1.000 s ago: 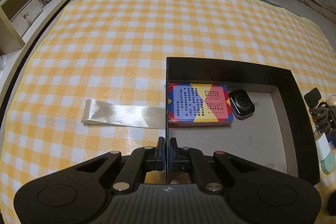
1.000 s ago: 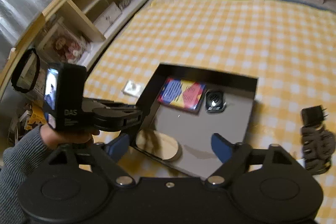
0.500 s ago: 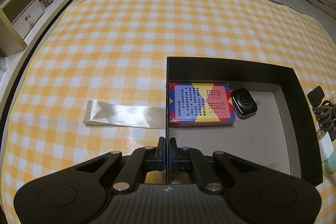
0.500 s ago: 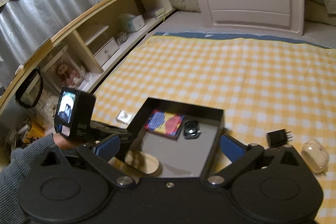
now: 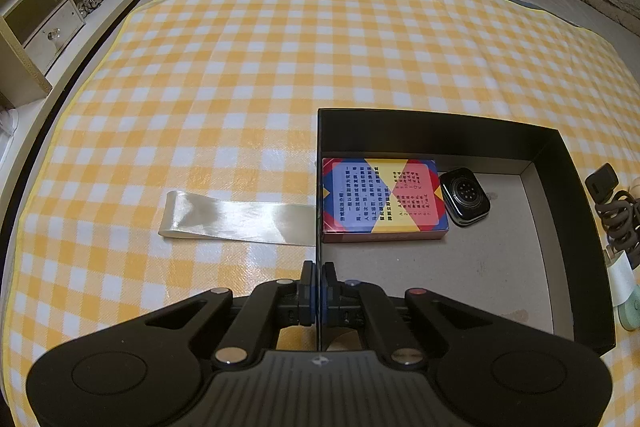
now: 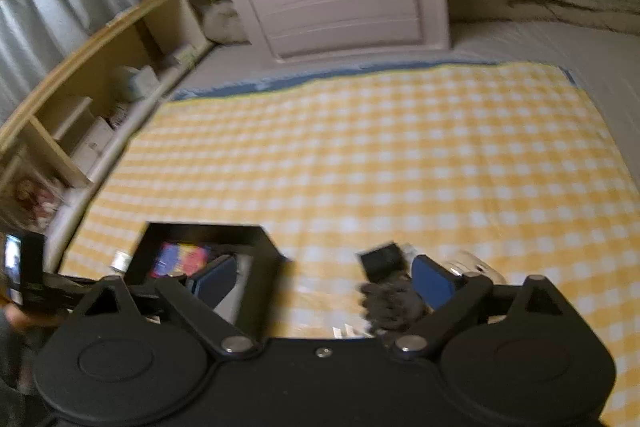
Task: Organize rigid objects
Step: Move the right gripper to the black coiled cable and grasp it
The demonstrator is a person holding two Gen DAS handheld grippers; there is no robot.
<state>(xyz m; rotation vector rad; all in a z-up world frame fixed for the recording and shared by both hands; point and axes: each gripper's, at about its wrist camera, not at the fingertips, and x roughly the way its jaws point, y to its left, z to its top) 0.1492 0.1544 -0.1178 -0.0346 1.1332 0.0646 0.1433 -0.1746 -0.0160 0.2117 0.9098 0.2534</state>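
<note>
A black box is set on the yellow-and-white checked cloth spread over the bed. Its left wall is pinched between the jaws of the left gripper, which are closed on the thin panel near the wall's near end. Inside the box, a colourful card box is laid flat against the left wall, and a black smartwatch body is placed just beside it, at its right edge. A shiny ribbon strip is stretched flat on the cloth outside the left wall, its end meeting the wall.

The jaws of the right gripper are spread wide and nothing is held between them. Through the blurred right wrist view, one blue pad is seen over the box and the other near a black charger with its coiled dark cable, which lie on the cloth to the right of the box.
</note>
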